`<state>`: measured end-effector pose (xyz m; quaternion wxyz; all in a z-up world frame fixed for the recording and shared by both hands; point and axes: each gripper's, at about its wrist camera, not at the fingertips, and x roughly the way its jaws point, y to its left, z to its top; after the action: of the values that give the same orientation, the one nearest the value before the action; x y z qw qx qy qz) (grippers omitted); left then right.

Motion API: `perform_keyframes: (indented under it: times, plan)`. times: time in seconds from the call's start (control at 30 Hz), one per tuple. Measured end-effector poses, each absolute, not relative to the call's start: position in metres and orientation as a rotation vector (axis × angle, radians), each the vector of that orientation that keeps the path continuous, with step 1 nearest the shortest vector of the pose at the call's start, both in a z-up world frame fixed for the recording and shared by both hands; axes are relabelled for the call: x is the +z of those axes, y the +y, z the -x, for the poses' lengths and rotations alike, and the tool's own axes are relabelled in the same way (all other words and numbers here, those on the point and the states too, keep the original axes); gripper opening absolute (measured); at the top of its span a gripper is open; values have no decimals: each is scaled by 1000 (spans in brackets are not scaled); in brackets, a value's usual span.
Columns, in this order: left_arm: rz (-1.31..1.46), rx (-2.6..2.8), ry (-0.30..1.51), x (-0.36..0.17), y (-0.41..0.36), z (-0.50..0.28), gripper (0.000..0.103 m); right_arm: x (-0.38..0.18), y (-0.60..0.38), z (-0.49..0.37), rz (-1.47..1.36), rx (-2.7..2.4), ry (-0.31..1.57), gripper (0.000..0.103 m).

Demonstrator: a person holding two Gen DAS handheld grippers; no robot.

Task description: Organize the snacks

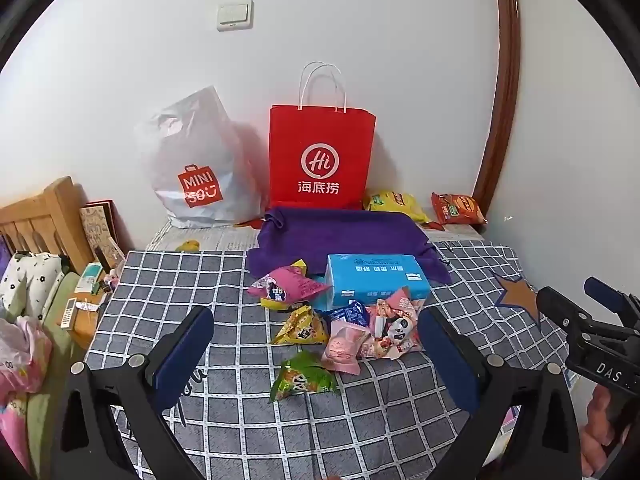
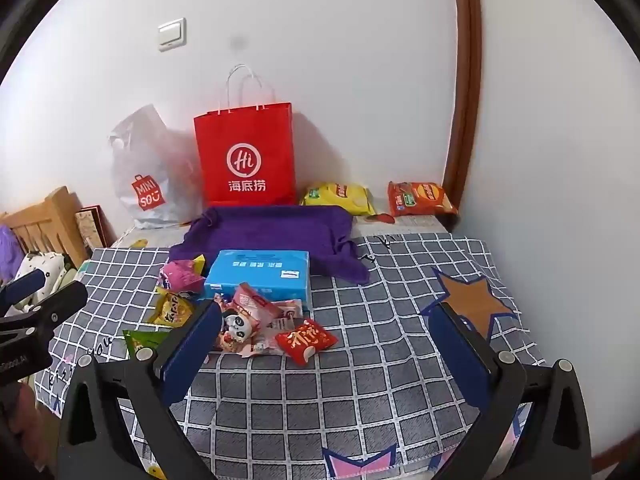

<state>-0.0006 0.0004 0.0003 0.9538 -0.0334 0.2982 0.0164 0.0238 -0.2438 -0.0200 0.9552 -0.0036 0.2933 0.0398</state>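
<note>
Snack packets are piled mid-frame on the checked cloth, just in front of a blue tissue pack that sits at the edge of a purple towel. A green packet is lying a bit apart, lower centre, and a red packet is seen at the pile's right edge in the right view.

Left gripper is spread wide, nothing held or touched. Same deal with the right gripper: jaws wide, nothing gripped.

Up top, a red paper bag is stood against the wall, with a white plastic bag to its left; what's inside either can't be made out. A yellow chip bag and an orange chip bag are parked to the right of them.
</note>
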Motion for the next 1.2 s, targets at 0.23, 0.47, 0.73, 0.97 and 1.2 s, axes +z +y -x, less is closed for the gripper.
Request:
perform_keyframes:
  times: [0.23,0.47,0.73,0.97,1.2]
  plan:
    - [64,22,593,6,0,4,102,-16,-239,-19,5,72,598,102]
    - [63,24,593,4,1,4,102,-16,-245,-22,-19,90,623,102]
    - [68,24,593,4,4,6,102,-17,-240,-21,-11,93,624,102]
    - [66,16,596,5,2,5,102,-20,-240,-20,-23,92,627,102]
    - [56,9,595,5,-3,5,102,-21,-242,-19,-35,87,622,102]
